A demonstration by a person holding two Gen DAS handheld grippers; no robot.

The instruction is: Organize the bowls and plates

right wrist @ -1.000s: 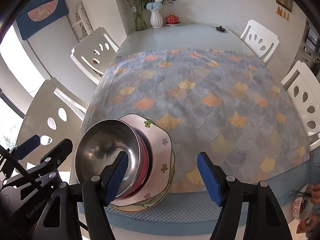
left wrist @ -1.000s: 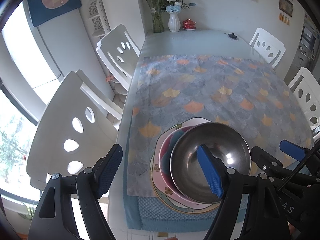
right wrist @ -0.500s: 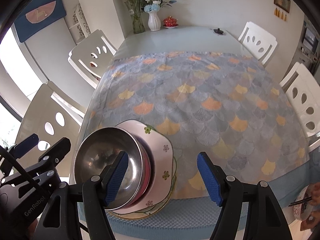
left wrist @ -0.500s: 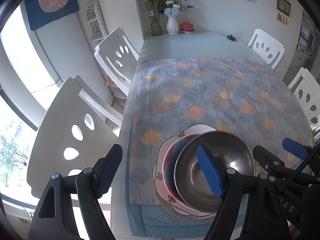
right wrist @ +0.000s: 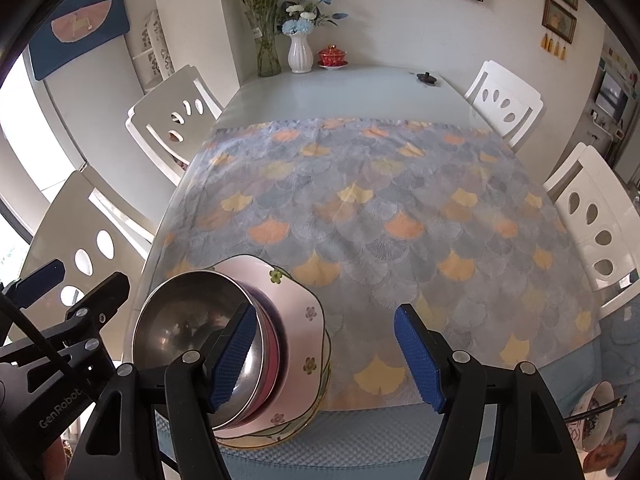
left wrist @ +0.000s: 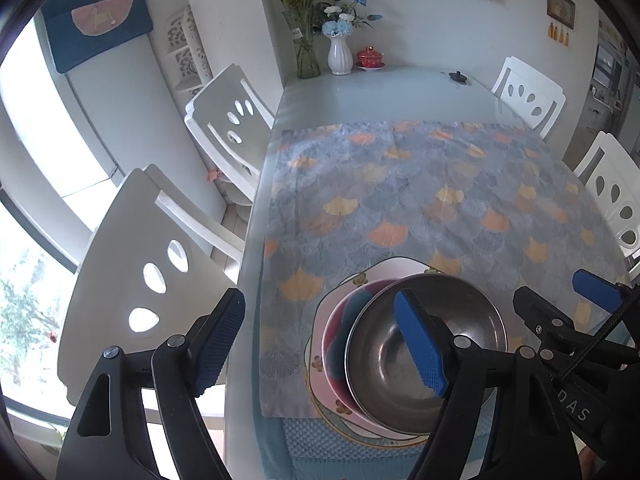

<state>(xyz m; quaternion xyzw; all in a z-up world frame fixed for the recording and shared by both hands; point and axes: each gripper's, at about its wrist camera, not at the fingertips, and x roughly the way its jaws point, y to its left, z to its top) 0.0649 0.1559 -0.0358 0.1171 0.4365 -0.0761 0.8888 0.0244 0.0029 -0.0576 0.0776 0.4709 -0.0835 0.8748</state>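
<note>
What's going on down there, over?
Left claw open, right claw open, both empty. Steel bowl nested on pink bowl, plates beneath. Nothing blocking.

The left gripper [left wrist: 320, 344] is showing black plastic arms, silver pivot screws and blue textured pads [left wrist: 420, 344]. The right gripper [right wrist: 326, 356] is matching it, its neighbour's body bearing white "GenRobot" lettering and trailing a black cable.

home dining room, table [right wrist: 360, 84], chairs [right wrist: 504, 100], vase [right wrist: 300, 54]

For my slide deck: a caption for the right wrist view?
Open right hand-held gripper above stacked steel bowl, pink bowl and plates.
</note>
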